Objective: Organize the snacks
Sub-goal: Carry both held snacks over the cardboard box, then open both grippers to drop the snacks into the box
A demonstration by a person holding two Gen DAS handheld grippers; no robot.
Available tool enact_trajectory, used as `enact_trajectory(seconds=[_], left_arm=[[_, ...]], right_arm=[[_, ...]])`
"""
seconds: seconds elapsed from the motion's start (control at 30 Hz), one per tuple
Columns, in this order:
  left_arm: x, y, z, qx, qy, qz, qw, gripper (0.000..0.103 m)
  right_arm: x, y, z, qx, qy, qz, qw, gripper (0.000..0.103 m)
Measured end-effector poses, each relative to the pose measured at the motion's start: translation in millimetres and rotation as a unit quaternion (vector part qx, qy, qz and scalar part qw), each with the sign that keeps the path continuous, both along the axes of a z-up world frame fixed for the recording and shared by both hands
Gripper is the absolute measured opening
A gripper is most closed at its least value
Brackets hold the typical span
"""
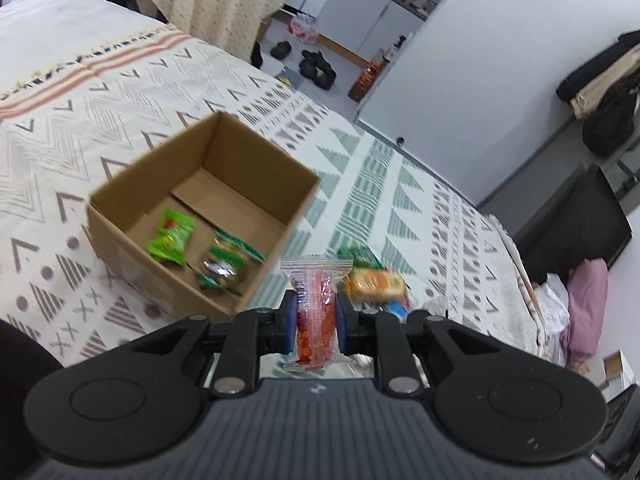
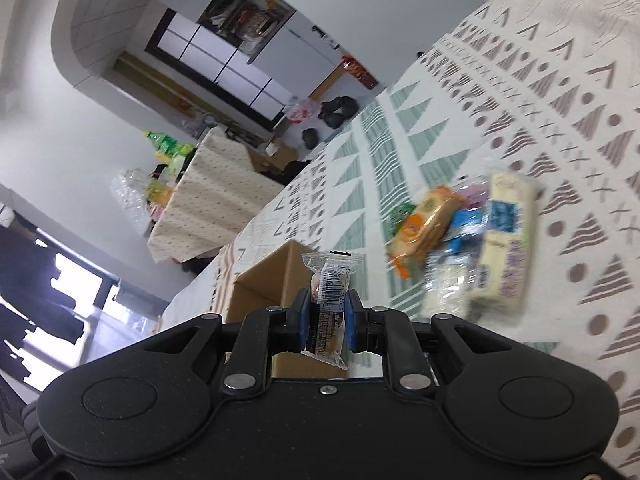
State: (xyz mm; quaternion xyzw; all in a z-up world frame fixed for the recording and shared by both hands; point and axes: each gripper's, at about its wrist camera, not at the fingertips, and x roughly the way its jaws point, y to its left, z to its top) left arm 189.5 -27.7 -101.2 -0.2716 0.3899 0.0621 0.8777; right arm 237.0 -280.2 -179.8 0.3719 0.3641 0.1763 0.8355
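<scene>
**Both fingers loaded above the bed**

My left fingers (image 1: 316, 312) clamp a red-orange clear-wrapped snack packet (image 1: 315, 316), low centre. My right fingers (image 2: 327, 314) pinch a clear barcode-labelled snack packet (image 2: 329, 300). The open brown cardboard box (image 1: 120, 216) sits left of centre, holding green packets (image 1: 172, 236).

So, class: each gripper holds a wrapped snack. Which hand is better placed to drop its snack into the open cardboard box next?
Probably left. The left gripper, shut on the red wrapped snack, faces the brown cardboard box's open top. The right gripper, holding the clear barcoded snack, sees only a corner.
</scene>
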Motion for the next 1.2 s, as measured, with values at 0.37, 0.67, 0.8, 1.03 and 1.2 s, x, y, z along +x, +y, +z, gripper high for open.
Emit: enact_trajectory(seconds=[0.37, 0.67, 0.8, 1.03, 1.2], left_arm=[[10.0, 60.9, 5.4, 0.001, -0.009, 0.050, 0.9987, 0.018], [25.7, 104.4, -10.7, -0.009, 0.002, 0.077, 0.9970, 0.019], [34.4, 114.9, -19.9, -0.011, 0.015, 0.078, 0.9968, 0.019], [43.5, 125.5, -30.7, 0.004, 0.037, 0.067, 0.9970, 0.023], [43.0, 132.8, -37.1, -0.007, 0.055, 0.079, 0.9953, 0.037]], right_arm=[[16.3, 35.4, 7.8, 0.014, -0.013, 0.031, 0.999, 0.018], [26.9, 79.4, 6.5, 0.012, -0.015, 0.074, 0.997, 0.018], [32.4, 94.5, 2.8, 0.011, -0.012, 0.085, 0.996, 0.018], [42.3, 117.6, -4.5, 0.002, -0.002, 0.099, 0.995, 0.018], [45.7, 131.0, -4.5, -0.009, -0.011, 0.108, 0.994, 0.032]])
